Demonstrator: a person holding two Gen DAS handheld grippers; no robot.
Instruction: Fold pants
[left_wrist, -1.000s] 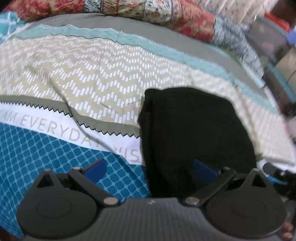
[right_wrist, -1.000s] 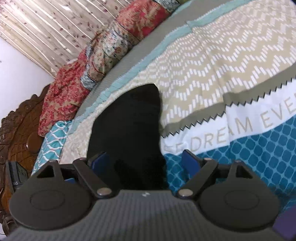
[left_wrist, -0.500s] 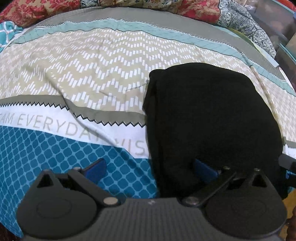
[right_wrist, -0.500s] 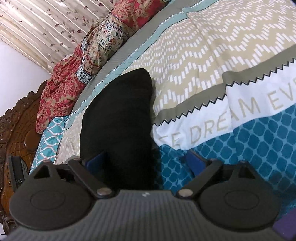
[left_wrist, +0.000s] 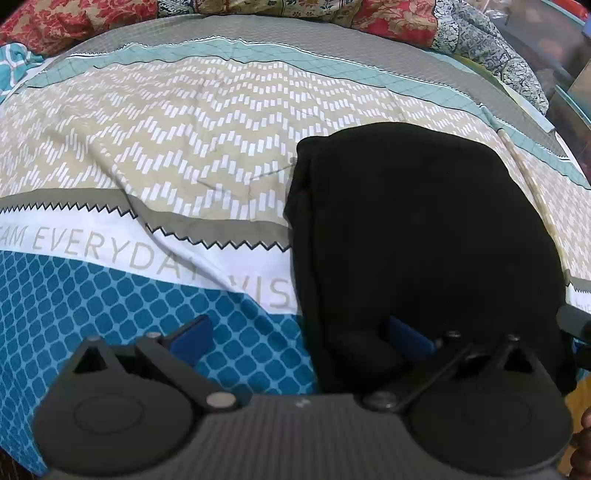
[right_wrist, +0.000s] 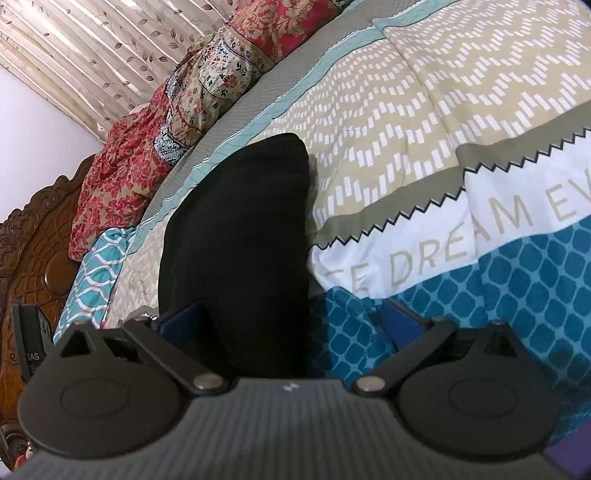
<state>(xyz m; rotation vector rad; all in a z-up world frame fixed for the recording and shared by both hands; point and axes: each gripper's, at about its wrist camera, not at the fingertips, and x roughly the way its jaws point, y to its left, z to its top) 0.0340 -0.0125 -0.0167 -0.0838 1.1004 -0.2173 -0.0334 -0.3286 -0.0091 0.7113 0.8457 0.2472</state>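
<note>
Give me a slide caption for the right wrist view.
Right gripper, jaws opening, over folded black pants on a patterned bedspread.

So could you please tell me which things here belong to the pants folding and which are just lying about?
Job:
- folded black fabric pants
- left gripper, open
- right gripper, fingers opening, one either side of the pants' edge

Lying about:
- red floral patchwork quilt
- carved brown wooden headboard
- patterned teal-and-beige bedsheet, the work surface
</note>
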